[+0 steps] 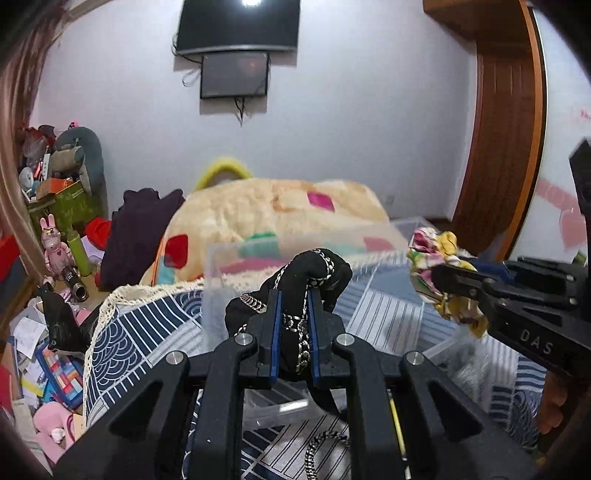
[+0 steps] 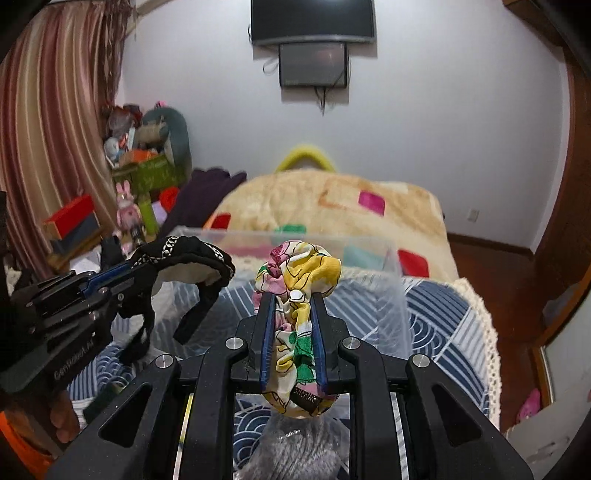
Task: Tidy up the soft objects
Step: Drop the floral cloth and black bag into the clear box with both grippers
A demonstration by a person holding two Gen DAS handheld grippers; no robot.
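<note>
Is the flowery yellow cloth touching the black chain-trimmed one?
Apart. In the right wrist view, the floral cloth sits between the right gripper's fingers, with patterned bedspread visible between it and the black cloth.

White wall (image 2: pixel 443 110), wall-mounted dark screen (image 2: pixel 312 20), striped curtain (image 2: pixel 48 129), wooden door (image 1: pixel 506 129), blanket-covered bed (image 2: pixel 332 206)

The lower part of the black band (image 1: pixel 295 325) is hidden between the left tool's (image 1: pixel 294 295) pads and under its body, and its chain trails off the bottom edge of the left view. The floral scrunchie (image 2: pixel 299 295) is half covered by the right tool (image 2: pixel 293 299), and a blurred grey fuzzy thing (image 2: pixel 295 450) below it cannot be identified. The clear box's (image 2: pixel 391 280) contents cannot be made out, and the TV (image 2: pixel 312 18) is cut by the top edge.
</note>
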